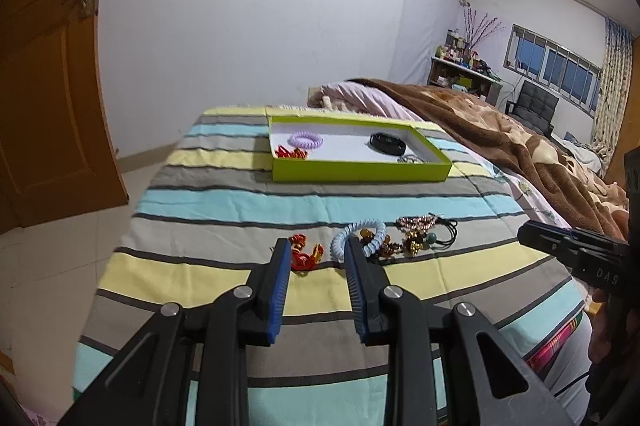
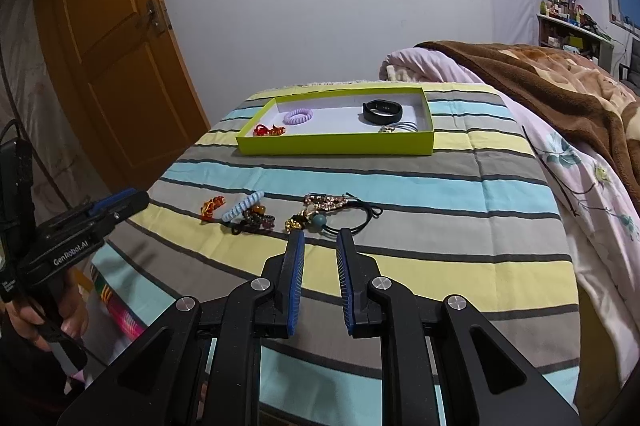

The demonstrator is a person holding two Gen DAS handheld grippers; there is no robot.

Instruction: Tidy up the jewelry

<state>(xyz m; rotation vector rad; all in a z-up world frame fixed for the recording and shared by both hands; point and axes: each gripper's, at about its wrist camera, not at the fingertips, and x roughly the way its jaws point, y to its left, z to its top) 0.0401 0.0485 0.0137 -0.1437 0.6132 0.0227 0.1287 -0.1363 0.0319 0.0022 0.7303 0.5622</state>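
Two grippers were seen held above a striped bedspread, each with nothing between its blue pads. The left gripper was kept moderately parted, its jaws apart with bare cloth in the gap; the right gripper was kept narrower, though a clear gap was still shown.

At twelve o'clock from the left gripper's tips, a red knotted ornament was found lying on the cloth, partly hidden by the left finger. At one o'clock a pale blue coil hair tie was seen, its lower arc covered by the right finger, with brown and amber beads just beside it. Further toward two o'clock a pink beaded bracelet and a black elastic cord were laid close together.

From the right gripper, a teal bead and gold trinkets were placed at twelve o'clock, just beyond the tips, and the pile was spread toward ten o'clock.

Well beyond the pile, at twelve o'clock in both views, a lime-green tray was set on the bedspread. Inside it, a lilac coil hair tie and a second red ornament were held at its left end, a black wristband and a silvery piece at its right. A brown blanket was draped at two o'clock.
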